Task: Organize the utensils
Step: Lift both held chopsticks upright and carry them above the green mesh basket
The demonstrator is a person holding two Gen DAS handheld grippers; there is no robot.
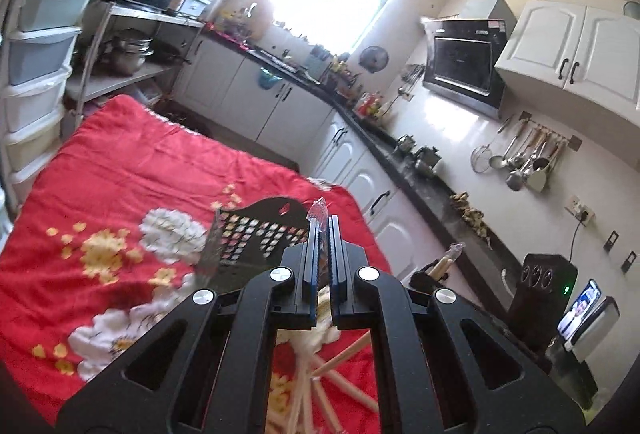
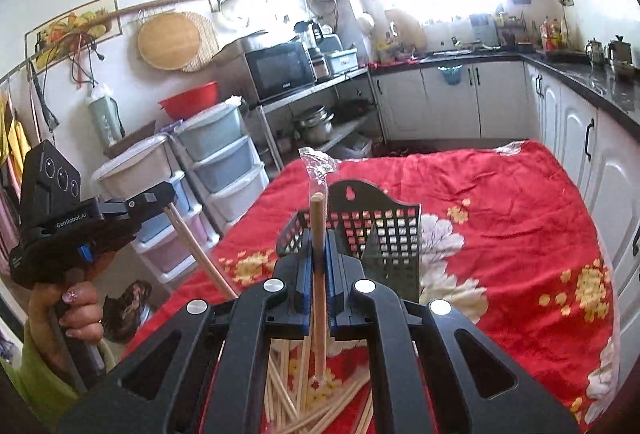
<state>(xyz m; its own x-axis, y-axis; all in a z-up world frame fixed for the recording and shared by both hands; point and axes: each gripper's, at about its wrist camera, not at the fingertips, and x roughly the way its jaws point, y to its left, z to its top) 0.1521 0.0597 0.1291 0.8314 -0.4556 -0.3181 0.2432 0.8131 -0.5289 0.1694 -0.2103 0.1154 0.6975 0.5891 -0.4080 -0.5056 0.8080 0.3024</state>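
My left gripper [image 1: 325,230] is shut on a chopstick in a clear wrapper [image 1: 317,213], raised above the red flowered cloth [image 1: 132,169]. My right gripper [image 2: 319,240] is shut on a wooden chopstick in a clear plastic sleeve [image 2: 318,209], which stands nearly upright. A black perforated utensil holder [image 2: 372,230] stands on the cloth just beyond both grippers [image 1: 248,230]. A pile of loose chopsticks [image 2: 304,394] lies on the cloth beneath the grippers [image 1: 324,386]. In the right wrist view the left gripper [image 2: 162,197] is at the left, held by a hand [image 2: 76,306].
Stacked plastic drawers [image 2: 216,161] stand left of the table. White cabinets under a dark counter [image 1: 400,161] run along the right. A metal shelf with a microwave [image 2: 280,69] and pots stands beyond the table's far edge.
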